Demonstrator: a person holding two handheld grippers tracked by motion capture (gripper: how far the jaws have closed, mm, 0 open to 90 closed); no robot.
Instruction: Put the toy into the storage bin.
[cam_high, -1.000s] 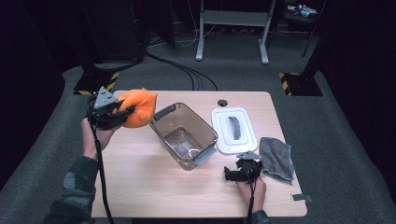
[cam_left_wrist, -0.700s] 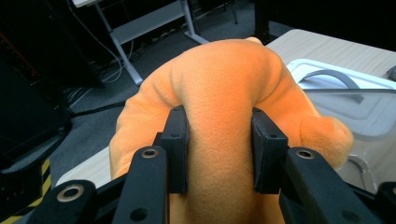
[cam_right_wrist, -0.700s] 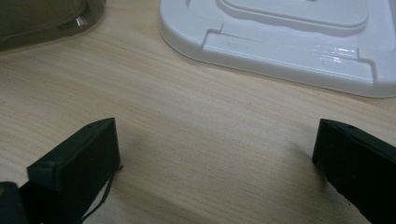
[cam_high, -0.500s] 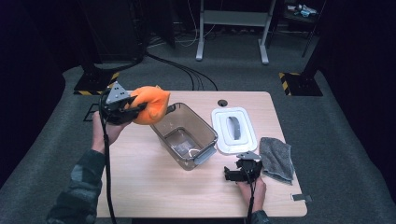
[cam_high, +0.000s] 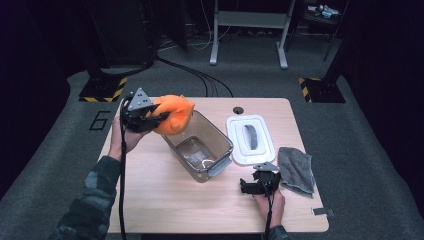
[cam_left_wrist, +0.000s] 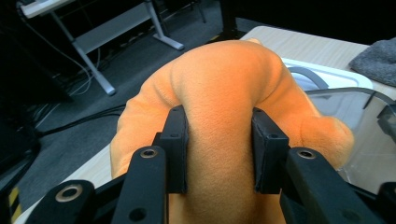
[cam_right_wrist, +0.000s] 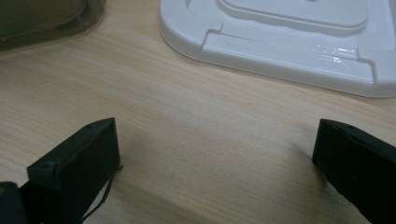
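Looking down from the high view, your left gripper (cam_high: 159, 117) holds the orange plush toy (cam_high: 174, 114) over the clear bin's (cam_high: 221, 145) near-left rim. Its own camera shows what that hides: both pads (cam_left_wrist: 176, 148) squeezing the plush. Your right gripper (cam_right_wrist: 215, 163) stands wide open over bare table (cam_right_wrist: 196, 126); the white lid (cam_right_wrist: 289, 42) is cut off.

A large "6", it seems, marks the grey floor (cam_high: 65, 150).

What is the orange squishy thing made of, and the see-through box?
The orange toy looks like soft plush fabric: fuzzy, matte, dented where the left gripper squeezes it. The box seems hard, smoky clear plastic: glossy, and the table shows through.
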